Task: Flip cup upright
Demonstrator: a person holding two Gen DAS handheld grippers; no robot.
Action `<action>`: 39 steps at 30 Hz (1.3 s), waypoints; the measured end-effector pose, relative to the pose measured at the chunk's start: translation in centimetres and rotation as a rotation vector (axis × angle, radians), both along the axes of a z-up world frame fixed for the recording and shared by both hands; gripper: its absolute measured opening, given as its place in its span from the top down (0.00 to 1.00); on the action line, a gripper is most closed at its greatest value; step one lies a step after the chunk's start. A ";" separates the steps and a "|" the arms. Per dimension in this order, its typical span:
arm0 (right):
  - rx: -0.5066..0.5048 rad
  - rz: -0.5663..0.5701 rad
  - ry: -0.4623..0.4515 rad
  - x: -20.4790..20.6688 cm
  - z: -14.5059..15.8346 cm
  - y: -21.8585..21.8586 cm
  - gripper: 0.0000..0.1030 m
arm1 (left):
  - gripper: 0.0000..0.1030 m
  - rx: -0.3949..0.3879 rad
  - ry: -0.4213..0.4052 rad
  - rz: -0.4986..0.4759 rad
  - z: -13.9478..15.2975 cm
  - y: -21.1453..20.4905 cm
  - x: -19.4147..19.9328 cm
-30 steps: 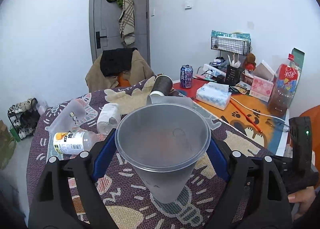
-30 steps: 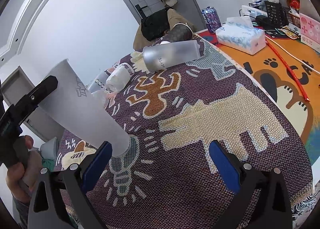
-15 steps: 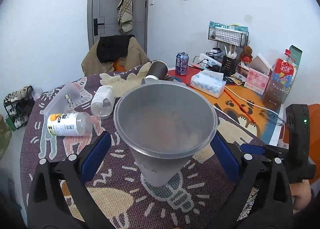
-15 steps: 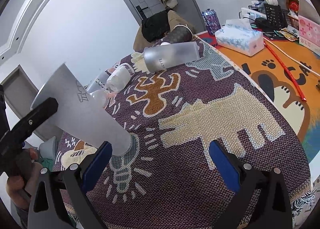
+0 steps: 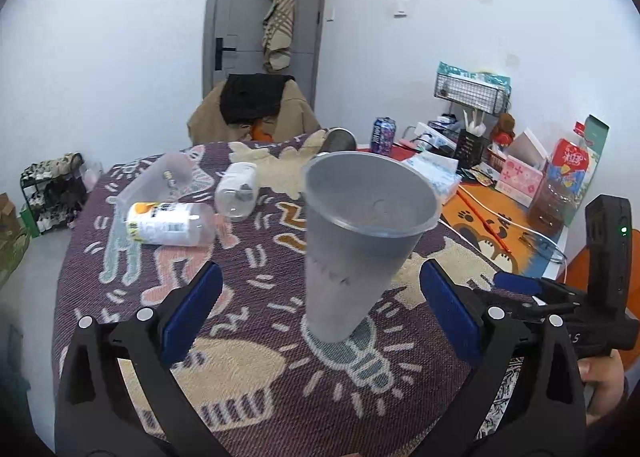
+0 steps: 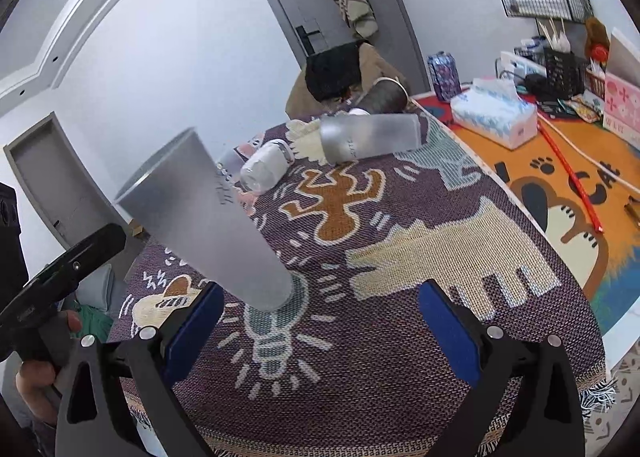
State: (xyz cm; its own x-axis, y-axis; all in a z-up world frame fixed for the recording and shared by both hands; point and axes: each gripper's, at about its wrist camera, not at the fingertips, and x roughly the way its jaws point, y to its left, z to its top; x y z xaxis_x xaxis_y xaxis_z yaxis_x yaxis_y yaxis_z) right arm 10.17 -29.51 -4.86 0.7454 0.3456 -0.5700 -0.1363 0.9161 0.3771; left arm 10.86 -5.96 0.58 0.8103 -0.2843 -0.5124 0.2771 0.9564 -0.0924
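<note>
A frosted grey plastic cup [image 5: 360, 249] stands upright, mouth up, on the patterned woven tablecloth [image 5: 256, 385], its base on a light-bulb figure. In the right wrist view the cup [image 6: 208, 217] stands at left. My left gripper [image 5: 320, 309] is open, its blue pads on either side of the cup and apart from it. My right gripper [image 6: 320, 321] is open and empty, just right of the cup's base. The right gripper's body shows in the left wrist view [image 5: 600, 297]; the left gripper's body shows in the right wrist view [image 6: 60, 277].
Several cups and bottles lie on their sides at the far end: a labelled bottle [image 5: 168, 223], a white bottle [image 5: 238, 193], a clear cup [image 5: 160, 177], a frosted tumbler [image 6: 368, 137], a dark cup [image 6: 382, 97]. Tissue box [image 6: 496, 117], can [image 5: 383, 135] and clutter stand right.
The left gripper has let go of the cup, its jaws spread and drawn back. The cup went from tilted toward the camera to standing upright on the cloth. The right gripper barely moved.
</note>
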 end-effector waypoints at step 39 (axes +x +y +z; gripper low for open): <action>-0.054 0.062 -0.104 -5.4 3.0 5.0 0.07 | 0.05 -0.009 -0.046 0.216 0.7 7.6 -8.7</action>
